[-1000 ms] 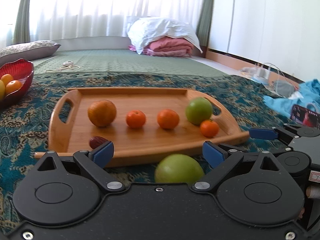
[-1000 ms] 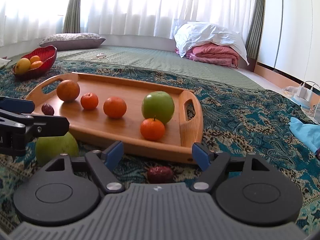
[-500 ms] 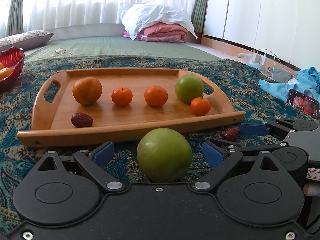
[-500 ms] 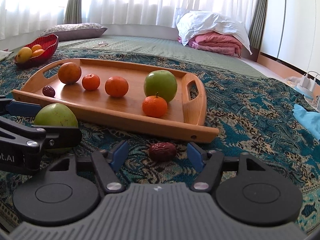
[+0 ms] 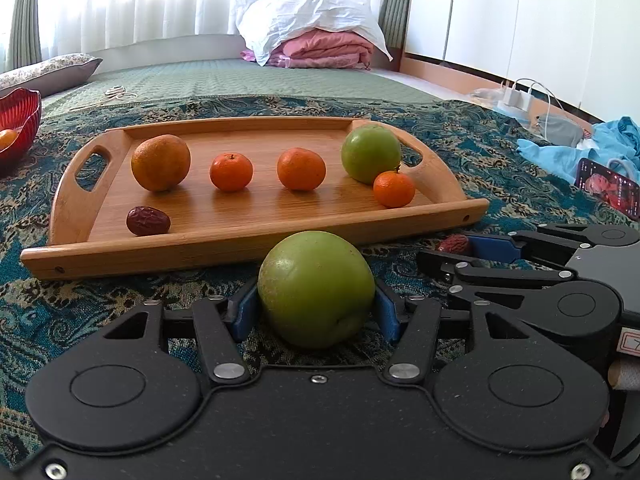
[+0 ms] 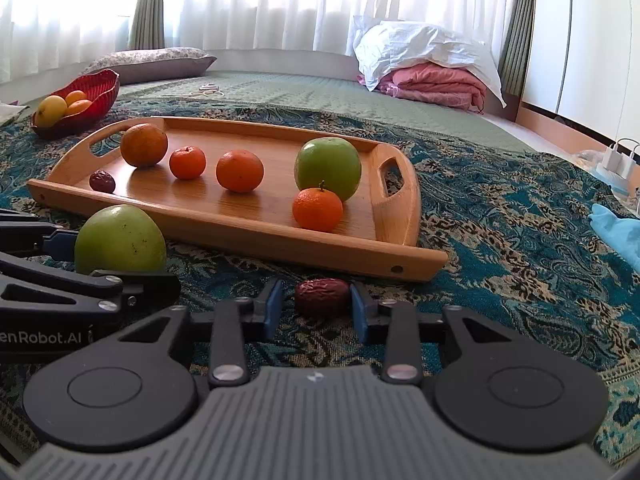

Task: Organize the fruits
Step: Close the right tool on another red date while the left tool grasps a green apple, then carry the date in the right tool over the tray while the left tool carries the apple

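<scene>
Left gripper just closed on green apple, blue pads touching both sides, apple on patterned cloth just before wooden tray. Right gripper just closed too, pinching red date on same cloth, right of the left one. Ahead, on tray: oranges, second apple, second date.

Bright daylight through white curtains at the back, blown out to near white. Soft shadows and glossy reflections under the fruit on the wooden tray. Both views sharp, no motion blur. Strong fisheye bend at edges, dark vignette in the corners. Cabinet doors curve visibly.
</scene>
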Action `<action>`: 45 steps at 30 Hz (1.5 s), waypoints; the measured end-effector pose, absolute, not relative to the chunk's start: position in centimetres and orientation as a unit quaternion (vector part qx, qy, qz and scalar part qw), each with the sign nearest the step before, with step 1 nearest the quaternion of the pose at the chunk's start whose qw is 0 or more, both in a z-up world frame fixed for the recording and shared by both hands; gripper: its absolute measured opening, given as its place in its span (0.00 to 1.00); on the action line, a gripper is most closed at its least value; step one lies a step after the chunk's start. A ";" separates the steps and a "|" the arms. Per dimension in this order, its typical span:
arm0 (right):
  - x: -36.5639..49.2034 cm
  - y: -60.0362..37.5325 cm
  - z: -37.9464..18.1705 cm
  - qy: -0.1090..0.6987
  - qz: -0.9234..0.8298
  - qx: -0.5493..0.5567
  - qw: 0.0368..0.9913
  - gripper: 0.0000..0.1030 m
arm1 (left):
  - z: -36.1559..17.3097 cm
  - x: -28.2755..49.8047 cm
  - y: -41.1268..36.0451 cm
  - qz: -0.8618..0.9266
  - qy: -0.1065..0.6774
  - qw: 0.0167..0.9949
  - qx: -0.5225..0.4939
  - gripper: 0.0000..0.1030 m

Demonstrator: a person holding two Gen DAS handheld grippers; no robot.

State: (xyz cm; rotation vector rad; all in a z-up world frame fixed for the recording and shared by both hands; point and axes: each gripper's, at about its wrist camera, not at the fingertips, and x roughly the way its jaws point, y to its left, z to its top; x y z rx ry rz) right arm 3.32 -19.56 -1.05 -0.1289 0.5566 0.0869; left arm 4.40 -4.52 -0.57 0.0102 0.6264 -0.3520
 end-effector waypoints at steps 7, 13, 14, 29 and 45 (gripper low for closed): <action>2.9 -19.6 -0.4 0.260 0.038 -0.058 0.963 0.32 | -0.2 4.1 -4.4 -0.167 0.302 0.939 0.001 0.54; 2.8 -20.3 0.9 0.245 0.033 -0.038 0.968 0.32 | 0.9 3.7 -4.3 -0.164 0.286 0.944 0.002 0.54; 2.8 -20.4 1.1 0.243 0.033 -0.035 0.969 0.32 | 1.2 3.7 -4.2 -0.163 0.282 0.945 0.001 0.54; 5.5 -20.4 4.4 0.221 0.037 -0.020 0.974 0.33 | 6.7 6.9 -2.2 -0.131 0.241 0.962 -0.011 0.54; 13.9 -20.3 6.7 0.263 0.046 0.024 0.963 0.33 | 9.4 15.4 1.2 -0.077 0.261 0.962 -0.035 0.54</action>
